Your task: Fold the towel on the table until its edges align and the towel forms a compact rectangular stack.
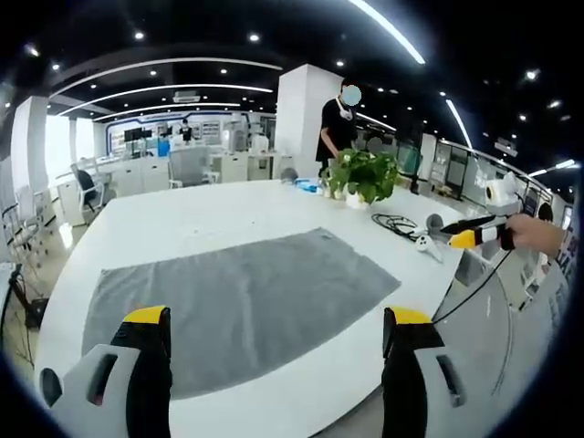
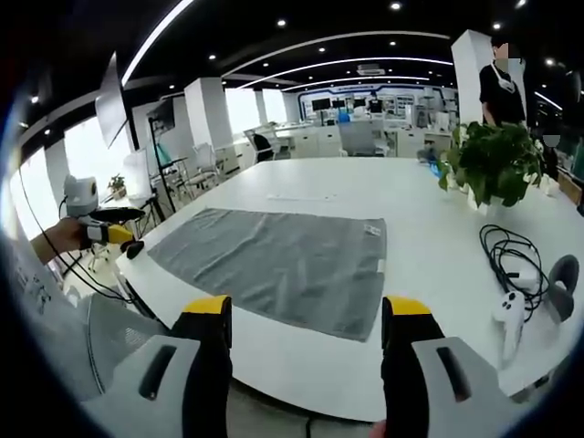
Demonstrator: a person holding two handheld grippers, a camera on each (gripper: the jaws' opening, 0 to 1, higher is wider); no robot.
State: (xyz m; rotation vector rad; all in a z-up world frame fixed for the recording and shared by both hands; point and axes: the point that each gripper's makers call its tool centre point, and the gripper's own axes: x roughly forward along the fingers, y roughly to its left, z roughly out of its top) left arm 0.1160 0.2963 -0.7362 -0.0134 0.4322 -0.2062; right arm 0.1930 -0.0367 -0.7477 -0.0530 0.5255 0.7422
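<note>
The white table (image 2: 301, 182) is carrying a grey towel (image 2: 278, 260), lying flat and unfolded along its near edge. A potted plant (image 2: 493, 160) is standing toward the far edge. Both the left gripper (image 1: 274, 319) and right gripper (image 2: 306, 306) are hovering spread wide, gripping nothing.

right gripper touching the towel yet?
Apart. In the right gripper view, the right gripper has open jaws short of the towel, with bare table between.

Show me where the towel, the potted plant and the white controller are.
towel (image 2: 283, 260): right gripper view, middle of the grey cloth.
potted plant (image 2: 493, 160): right gripper view, on its leaves.
white controller (image 2: 507, 315): right gripper view, on its handle, beside the black cable.
</note>
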